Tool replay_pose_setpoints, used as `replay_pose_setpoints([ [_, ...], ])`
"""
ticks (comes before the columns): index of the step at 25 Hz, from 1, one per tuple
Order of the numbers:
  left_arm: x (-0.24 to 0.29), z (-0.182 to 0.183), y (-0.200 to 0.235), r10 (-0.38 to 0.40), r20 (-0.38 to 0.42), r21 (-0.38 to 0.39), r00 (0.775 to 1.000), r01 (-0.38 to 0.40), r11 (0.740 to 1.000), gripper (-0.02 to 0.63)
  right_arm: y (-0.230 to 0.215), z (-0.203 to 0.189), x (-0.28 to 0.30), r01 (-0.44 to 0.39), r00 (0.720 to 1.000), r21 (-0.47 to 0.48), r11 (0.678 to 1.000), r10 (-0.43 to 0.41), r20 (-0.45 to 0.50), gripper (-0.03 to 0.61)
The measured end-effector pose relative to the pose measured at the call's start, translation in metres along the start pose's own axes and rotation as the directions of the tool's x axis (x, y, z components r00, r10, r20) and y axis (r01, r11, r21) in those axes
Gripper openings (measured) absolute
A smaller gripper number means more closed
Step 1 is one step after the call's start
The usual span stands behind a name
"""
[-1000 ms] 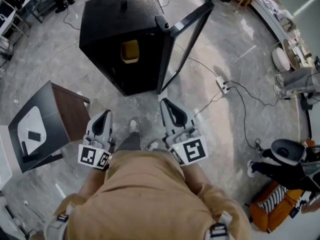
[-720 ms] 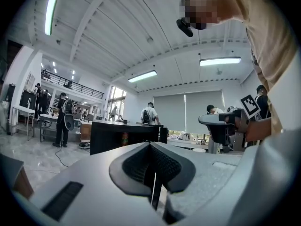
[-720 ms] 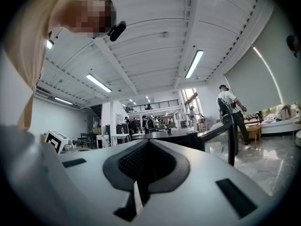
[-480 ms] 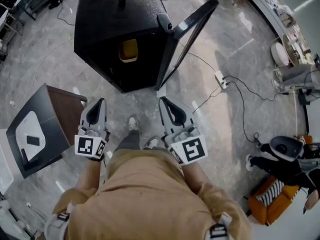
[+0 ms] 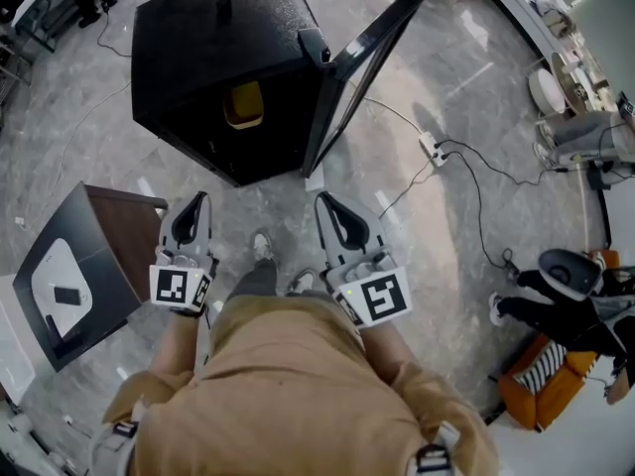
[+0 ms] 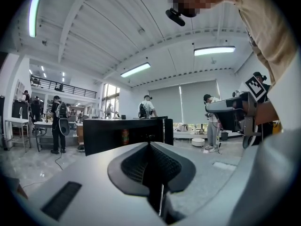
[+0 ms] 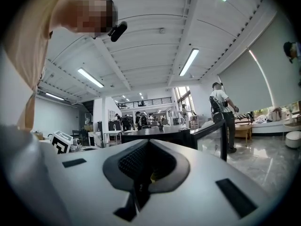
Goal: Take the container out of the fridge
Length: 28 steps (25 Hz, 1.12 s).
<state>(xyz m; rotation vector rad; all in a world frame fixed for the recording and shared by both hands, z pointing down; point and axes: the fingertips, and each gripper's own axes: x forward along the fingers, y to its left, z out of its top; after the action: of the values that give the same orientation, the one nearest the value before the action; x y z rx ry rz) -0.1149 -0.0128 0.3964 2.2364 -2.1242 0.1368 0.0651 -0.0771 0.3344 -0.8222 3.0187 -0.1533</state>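
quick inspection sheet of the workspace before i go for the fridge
surface: grey stone floor
job's things: black fridge, door open; yellow container inside, untouched
clutter: dark side stand at left holding a white tray
grippers: left tool and right tool both shut, empty, short of the fridge
cables: power strip and black cords on the floor right of the door
surroundings: a person low at the right edge; others standing in the hall beyond
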Motion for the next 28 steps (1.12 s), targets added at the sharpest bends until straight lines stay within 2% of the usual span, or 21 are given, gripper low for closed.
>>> replay_pose_setpoints([
  [12, 0.017, -0.006, 0.006, -0.029, -0.033, 0.045, 0.999, 0.03, 0.999, 0.058, -0.007, -0.002, 0.014, 0.008, 1.0, 0.004, 1.0, -0.008, -0.005, 0.0],
  [28, 0.042, -0.025, 0.018, -0.04, -0.093, 0.086, 0.995, 0.048, 0.995, 0.095, -0.019, -0.006, 0.019, 0.044, 0.999, 0.004, 0.999, -0.044, -0.014, 0.0],
])
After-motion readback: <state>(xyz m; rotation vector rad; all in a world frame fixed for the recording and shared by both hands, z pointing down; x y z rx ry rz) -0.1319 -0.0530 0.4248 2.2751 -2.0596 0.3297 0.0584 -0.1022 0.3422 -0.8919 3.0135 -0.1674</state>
